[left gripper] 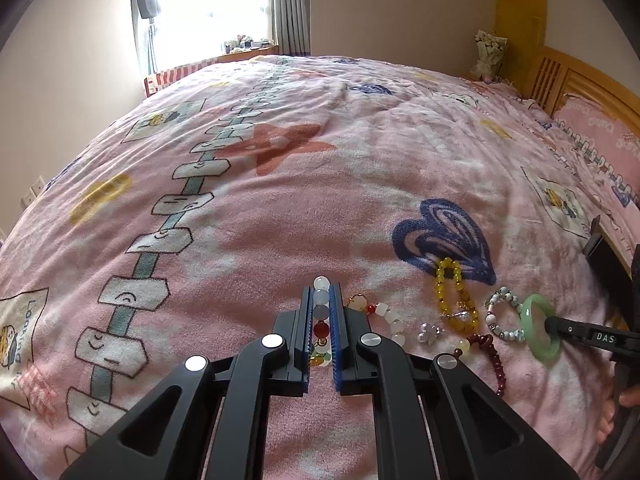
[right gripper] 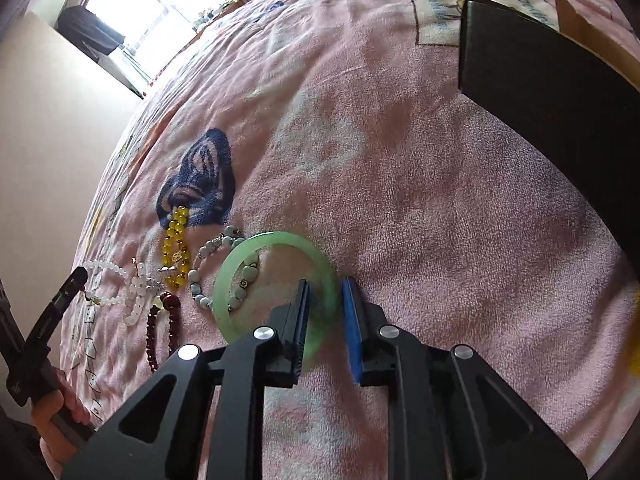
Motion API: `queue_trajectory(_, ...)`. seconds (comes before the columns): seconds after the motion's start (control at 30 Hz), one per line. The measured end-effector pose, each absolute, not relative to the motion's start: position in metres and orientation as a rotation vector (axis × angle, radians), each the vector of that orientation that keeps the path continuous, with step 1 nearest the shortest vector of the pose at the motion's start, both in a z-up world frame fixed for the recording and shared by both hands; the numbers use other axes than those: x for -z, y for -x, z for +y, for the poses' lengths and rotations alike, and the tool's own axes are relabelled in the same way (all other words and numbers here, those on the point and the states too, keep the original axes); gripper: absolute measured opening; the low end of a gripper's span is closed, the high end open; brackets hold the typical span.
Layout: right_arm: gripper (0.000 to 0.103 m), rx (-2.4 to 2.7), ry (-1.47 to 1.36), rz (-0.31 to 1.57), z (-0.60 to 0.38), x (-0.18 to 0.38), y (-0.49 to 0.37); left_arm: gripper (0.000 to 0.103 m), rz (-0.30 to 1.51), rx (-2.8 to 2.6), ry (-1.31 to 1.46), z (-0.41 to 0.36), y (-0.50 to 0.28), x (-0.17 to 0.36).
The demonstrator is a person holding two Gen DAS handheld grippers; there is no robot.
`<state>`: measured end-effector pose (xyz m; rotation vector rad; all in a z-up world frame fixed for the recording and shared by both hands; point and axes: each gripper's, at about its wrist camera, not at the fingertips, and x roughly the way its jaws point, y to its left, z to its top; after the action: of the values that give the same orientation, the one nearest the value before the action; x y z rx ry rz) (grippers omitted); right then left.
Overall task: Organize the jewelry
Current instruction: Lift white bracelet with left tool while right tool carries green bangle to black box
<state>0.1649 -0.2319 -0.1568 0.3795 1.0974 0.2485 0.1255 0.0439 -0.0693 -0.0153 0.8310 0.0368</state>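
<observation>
My left gripper (left gripper: 322, 292) is shut on a bracelet of white, grey and red beads (left gripper: 321, 312); the rest of its loop trails right across the pink blanket. In the right wrist view the left gripper (right gripper: 78, 276) comes in from the left at those white beads (right gripper: 132, 280). My right gripper (right gripper: 325, 282) straddles the rim of a green jade bangle (right gripper: 276, 238) that lies flat. One finger is inside the ring and one outside, and a gap shows beside the blue pad. The left wrist view shows that bangle (left gripper: 529, 316) with the right gripper (left gripper: 550, 324) reaching into it.
Between the grippers lie a yellow bead bracelet (left gripper: 444, 280), a white-and-blue bead bracelet (left gripper: 500, 304), a dark red bead string (left gripper: 494, 356) and a small silver charm (left gripper: 430, 332). A black box (right gripper: 540, 80) stands on the bed at the right. A wooden headboard (left gripper: 560, 76) is far right.
</observation>
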Motion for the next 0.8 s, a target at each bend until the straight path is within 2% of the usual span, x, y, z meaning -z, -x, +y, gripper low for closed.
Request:
queue_trajectory(0.03, 0.017, -0.244, -0.349, 1.087, -0.229, 0.157, -0.164, 0.009, 0.834, -0.035, 0.017, 0.044, -0.126, 0.070)
queue_trajectory(0.07, 0.011, -0.237, -0.322, 1.075, -0.226, 0.156, -0.163, 0.009, 0.837, -0.034, 0.016, 0.043, -0.126, 0.071)
queue_trajectory(0.17, 0.009, -0.244, -0.323, 1.051, -0.223, 0.153, -0.162, 0.009, 0.827, -0.034, 0.009, 0.042, -0.124, 0.069)
queue_trajectory(0.53, 0.009, -0.297, -0.320, 0.836, -0.229, 0.075, -0.131, 0.009, 0.720, 0.023, 0.002, 0.020, -0.105, 0.028)
queue_trajectory(0.8, 0.009, -0.256, -0.335, 0.711, -0.268, 0.015, -0.104, 0.009, 0.643, 0.119, -0.084, -0.029, -0.080, -0.010)
